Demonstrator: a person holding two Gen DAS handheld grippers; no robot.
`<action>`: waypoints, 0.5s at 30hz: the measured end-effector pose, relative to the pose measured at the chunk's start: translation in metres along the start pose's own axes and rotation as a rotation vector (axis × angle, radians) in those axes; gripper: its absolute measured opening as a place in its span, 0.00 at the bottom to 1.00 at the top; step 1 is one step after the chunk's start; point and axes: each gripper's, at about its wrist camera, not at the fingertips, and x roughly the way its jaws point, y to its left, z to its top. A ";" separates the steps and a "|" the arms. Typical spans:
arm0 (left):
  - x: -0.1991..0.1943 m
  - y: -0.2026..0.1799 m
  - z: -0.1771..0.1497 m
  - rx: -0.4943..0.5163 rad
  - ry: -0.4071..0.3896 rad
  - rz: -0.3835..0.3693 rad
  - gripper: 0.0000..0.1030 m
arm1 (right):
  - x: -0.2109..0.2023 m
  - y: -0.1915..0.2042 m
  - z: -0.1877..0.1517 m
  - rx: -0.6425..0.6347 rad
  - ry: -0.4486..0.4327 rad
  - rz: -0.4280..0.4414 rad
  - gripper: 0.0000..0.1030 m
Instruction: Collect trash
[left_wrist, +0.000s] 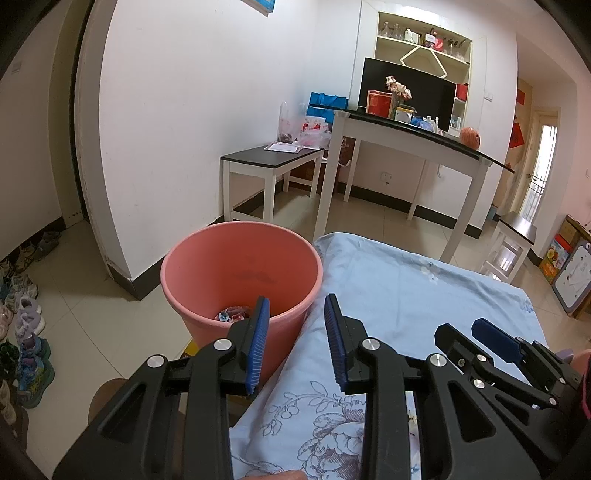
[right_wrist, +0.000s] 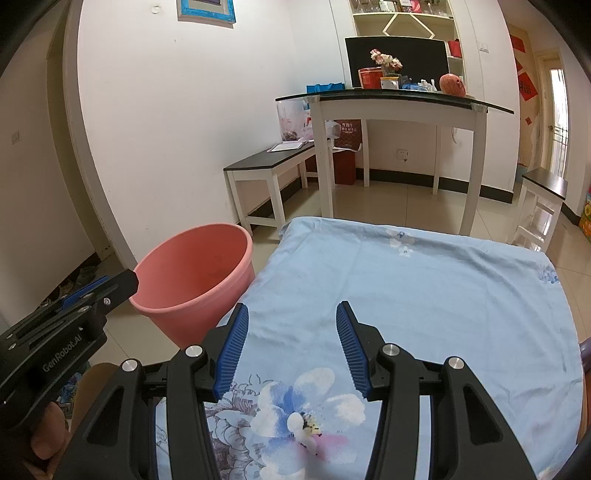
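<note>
— Left wrist view: how is the left hand-held gripper (left_wrist: 295, 314) seen?
— Its jaws are parted with nothing between them, poised over the near rim of the pink bucket (left_wrist: 207, 258). Trash (left_wrist: 231, 314) is seen at the bucket's bottom, just beyond its left finger.
— And the right hand-held gripper (right_wrist: 291, 325)?
— Released as well, empty, held above the blue floral cloth (right_wrist: 424, 288) on the table. The bucket is found to its left.

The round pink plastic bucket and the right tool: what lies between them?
Only bare blue floral cloth lies between the bucket and the right tool, as the right wrist view shows.
</note>
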 end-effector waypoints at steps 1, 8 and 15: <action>0.000 0.000 0.000 0.000 0.000 0.000 0.30 | 0.000 0.000 -0.001 0.001 0.001 0.000 0.48; 0.000 0.000 0.000 0.001 0.001 0.000 0.30 | 0.000 0.001 -0.002 0.001 0.002 0.001 0.48; 0.000 -0.001 0.001 0.001 0.000 0.001 0.30 | 0.001 0.000 -0.002 0.002 0.001 0.000 0.48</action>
